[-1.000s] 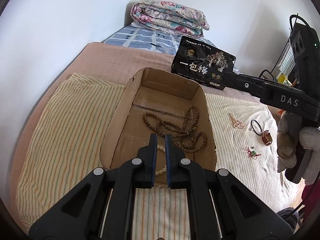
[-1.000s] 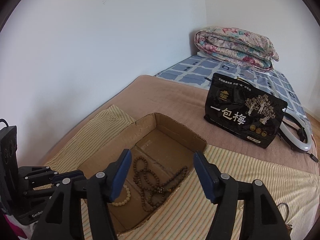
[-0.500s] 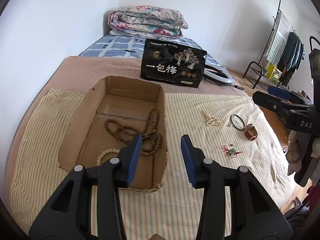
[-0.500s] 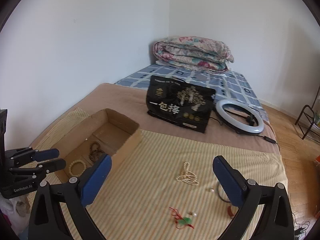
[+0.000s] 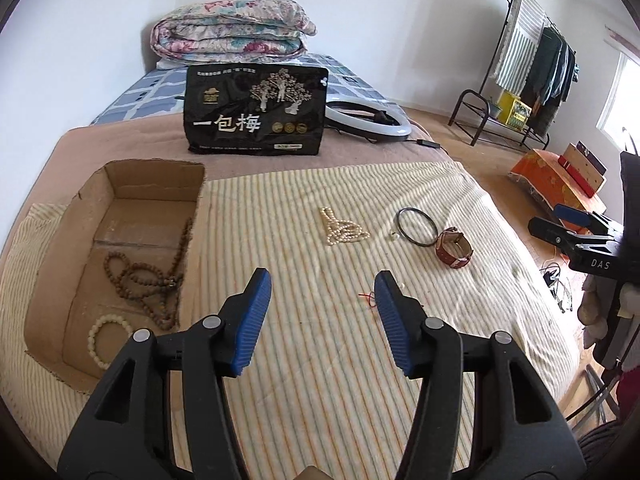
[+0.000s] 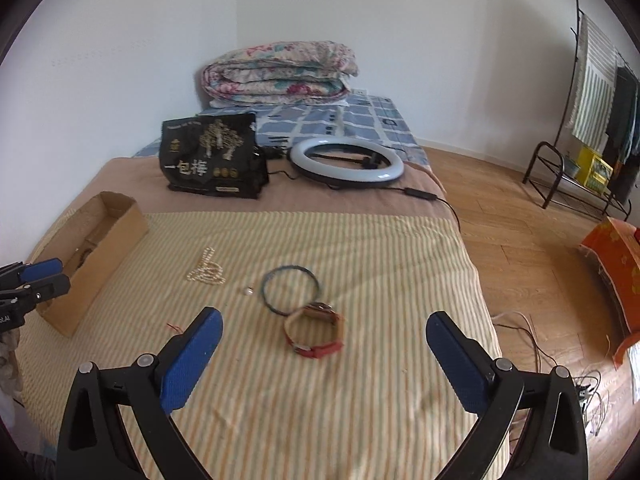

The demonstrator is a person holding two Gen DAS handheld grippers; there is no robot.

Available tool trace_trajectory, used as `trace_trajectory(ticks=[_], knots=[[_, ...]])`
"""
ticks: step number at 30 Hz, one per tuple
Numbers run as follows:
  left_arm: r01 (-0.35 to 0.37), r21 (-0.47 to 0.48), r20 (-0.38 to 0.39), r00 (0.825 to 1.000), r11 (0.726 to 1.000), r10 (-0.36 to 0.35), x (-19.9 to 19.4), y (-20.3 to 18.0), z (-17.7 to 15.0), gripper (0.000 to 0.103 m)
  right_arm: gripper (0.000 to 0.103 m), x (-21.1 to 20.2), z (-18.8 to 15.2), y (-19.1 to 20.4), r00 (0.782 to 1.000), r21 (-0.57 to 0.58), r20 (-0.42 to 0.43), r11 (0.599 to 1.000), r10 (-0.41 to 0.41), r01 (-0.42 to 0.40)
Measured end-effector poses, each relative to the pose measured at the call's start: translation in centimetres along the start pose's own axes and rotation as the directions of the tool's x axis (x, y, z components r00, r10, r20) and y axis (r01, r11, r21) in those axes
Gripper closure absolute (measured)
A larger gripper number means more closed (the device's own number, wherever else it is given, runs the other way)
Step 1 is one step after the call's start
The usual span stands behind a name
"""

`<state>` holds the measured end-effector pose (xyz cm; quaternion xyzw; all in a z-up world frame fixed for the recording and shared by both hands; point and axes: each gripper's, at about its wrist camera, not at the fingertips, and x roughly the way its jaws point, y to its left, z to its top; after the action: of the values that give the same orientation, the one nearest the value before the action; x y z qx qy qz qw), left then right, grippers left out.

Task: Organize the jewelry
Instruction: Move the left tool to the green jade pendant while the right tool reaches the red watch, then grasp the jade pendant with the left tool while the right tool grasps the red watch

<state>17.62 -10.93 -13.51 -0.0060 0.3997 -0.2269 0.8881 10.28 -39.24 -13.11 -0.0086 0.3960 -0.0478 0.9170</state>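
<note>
A cardboard box [image 5: 156,184] at the left of the striped cloth holds a brown bead necklace [image 5: 148,276] and a white bead bracelet [image 5: 96,328]. Loose on the cloth lie a pearl necklace [image 5: 344,230], a dark bangle [image 5: 417,209], a red watch [image 5: 454,246] and a red-string charm [image 5: 366,298]. My left gripper [image 5: 322,276] hovers right of the box, its jaws opening with nothing between them; the charm is half hidden behind its right finger. My right gripper [image 6: 324,316] stands wide open just short of the watch [image 6: 316,332] and bangle [image 6: 266,280], holding nothing.
A black snack bag [image 5: 256,112] stands behind the cloth, with a ring light [image 6: 346,160] and its cable beside it. A folded quilt [image 6: 280,72] lies at the bed's head. Right of the bed edge are wood floor, loose cables [image 6: 588,392], an orange bundle [image 6: 612,252] and a clothes rack [image 5: 524,60].
Both grippers swung right, away from over the box to the loose jewelry. The left jaws went from shut to open. The right jaws spread wider.
</note>
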Motion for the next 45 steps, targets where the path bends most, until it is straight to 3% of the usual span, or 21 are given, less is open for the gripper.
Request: trace_trajectory(ticks=[6,17,28,34,42,45], knots=[[0.056,0.026,-0.041,0.998,0.998,-0.055,3.0,-2.2,-0.3,0.048,0.0,1.9,-1.5,-2.9,0.999,0.028,-0.041,1.0,-0.003,0.004],[0.144,0.091,-0.154,0.98,0.985,-0.129,8.2,-5.7,-2.8,0.048,0.002,6.3,-2.1,-2.2,0.991,0.018,-0.111,0.997,0.073,-0.072],[0.112,0.179,-0.178,0.981,0.977,-0.079,11.5,-8.2,-4.5,0.048,0.011,10.5,-2.1,-2.3,0.978,0.073,-0.177,0.992,0.113,-0.101],[0.074,0.152,-0.169,0.984,0.986,-0.048,12.3,-8.2,-4.7,0.048,0.018,12.0,-1.9,-1.8,0.976,0.075,-0.196,0.994,0.097,-0.084],[0.008,0.169,-0.153,0.988,0.986,0.019,13.0,-8.4,-4.8,0.07,0.023,13.0,-1.8,-0.9,0.975,0.06,-0.209,0.996,0.076,-0.065],[0.022,0.154,-0.15,0.989,0.988,0.001,13.0,-7.9,-4.8,0.085,0.026,13.5,-1.9,-0.6,0.972,0.051,-0.226,0.997,0.071,-0.061]])
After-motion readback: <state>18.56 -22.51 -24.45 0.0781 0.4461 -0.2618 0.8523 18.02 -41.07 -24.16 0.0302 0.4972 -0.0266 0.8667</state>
